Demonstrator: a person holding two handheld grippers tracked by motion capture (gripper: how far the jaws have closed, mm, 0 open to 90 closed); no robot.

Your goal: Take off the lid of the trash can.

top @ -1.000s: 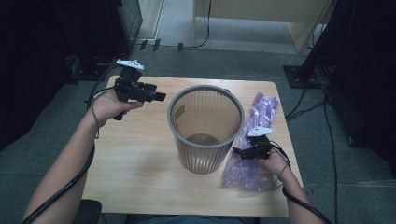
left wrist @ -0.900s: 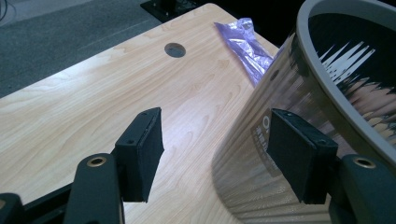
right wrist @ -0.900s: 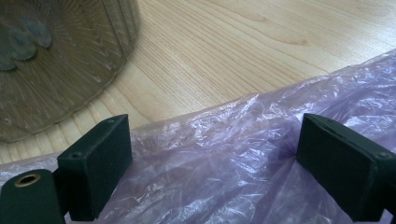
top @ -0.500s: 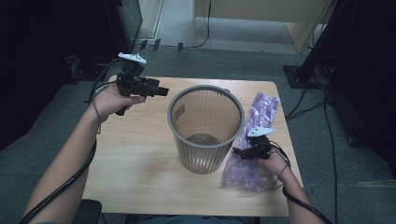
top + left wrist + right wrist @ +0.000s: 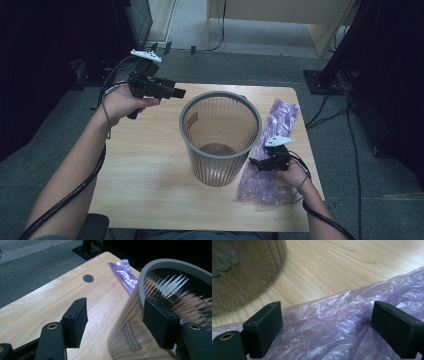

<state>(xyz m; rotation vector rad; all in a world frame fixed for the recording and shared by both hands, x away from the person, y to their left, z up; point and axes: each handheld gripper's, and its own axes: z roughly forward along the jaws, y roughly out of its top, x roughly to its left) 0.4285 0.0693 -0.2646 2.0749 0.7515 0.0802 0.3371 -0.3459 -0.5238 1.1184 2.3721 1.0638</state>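
A translucent grey ribbed waste bin [image 5: 220, 135] stands upright in the middle of the wooden table [image 5: 145, 165]. A crumpled purple plastic bag [image 5: 277, 125] lies flat to its right. My left gripper [image 5: 175, 93] hovers above the table left of the bin's rim, pointing at it, jaws open and empty. In the left gripper view, my left gripper [image 5: 116, 315] has the bin's rim [image 5: 172, 265] just past its right pad. My right gripper [image 5: 256, 162] sits low over the bag beside the bin's base. In the right gripper view, my right gripper [image 5: 327, 317] is open, its jaws straddling a fold of the bag [image 5: 332, 322].
A round cable hole [image 5: 88, 278] sits in the table's far part, with the bag's far end [image 5: 125, 273] beside it. The bin's base [image 5: 239, 272] stands close to the right gripper. Dark stands and cables lie on the floor around the table.
My left gripper has risen a little and shifted slightly toward the bin's rim. The right gripper, the bag and the bin have stayed where they were.
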